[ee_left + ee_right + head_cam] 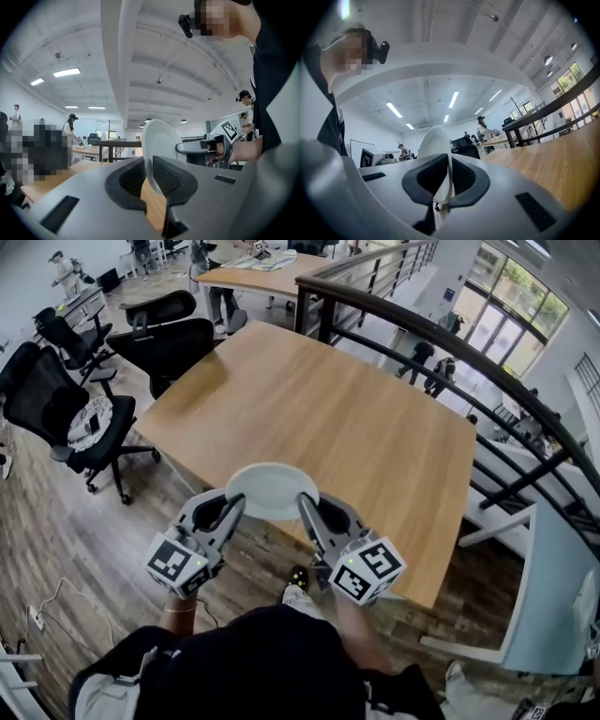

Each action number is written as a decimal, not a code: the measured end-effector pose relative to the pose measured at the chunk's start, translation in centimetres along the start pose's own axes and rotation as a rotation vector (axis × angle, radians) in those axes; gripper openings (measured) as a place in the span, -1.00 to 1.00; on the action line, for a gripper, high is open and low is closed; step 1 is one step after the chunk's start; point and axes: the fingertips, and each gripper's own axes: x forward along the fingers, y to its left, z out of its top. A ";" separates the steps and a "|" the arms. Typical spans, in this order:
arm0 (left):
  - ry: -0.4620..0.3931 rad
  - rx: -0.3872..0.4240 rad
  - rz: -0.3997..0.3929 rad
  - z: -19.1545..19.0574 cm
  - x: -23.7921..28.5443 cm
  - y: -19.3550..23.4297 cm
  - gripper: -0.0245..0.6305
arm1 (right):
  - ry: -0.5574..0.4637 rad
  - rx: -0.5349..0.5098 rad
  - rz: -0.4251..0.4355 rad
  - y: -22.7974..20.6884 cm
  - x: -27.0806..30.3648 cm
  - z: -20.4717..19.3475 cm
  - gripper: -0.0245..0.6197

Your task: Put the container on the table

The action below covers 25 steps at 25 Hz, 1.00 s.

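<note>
A round white shallow container [271,489] hangs level over the near edge of the wooden table [366,418]. My left gripper [234,505] is shut on its left rim and my right gripper [307,503] is shut on its right rim. In the left gripper view the container [159,145] stands edge-on between the black pads, with the right gripper [208,149] beyond it. In the right gripper view the container's rim [436,147] is pinched between the pads [461,176], and the tabletop [553,164] stretches away at the right.
Black office chairs [56,409] stand left of the table and behind its far left corner [169,338]. A dark metal railing [441,338] runs along the table's far and right sides. A second wooden table [262,277] is at the back. My shoe [298,589] shows on the wood floor below.
</note>
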 end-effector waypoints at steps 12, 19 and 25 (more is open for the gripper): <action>0.021 0.029 0.015 0.7 6.6 3.4 -0.76 | -0.029 0.022 0.025 -6.3 3.2 2.1 -0.85; 0.028 0.022 0.008 0.8 10.0 4.9 -0.76 | -0.023 0.010 0.017 -9.4 4.7 3.3 -0.85; 0.059 0.004 0.005 0.1 13.0 6.2 -0.76 | -0.016 0.013 0.001 -12.5 5.6 3.5 -0.85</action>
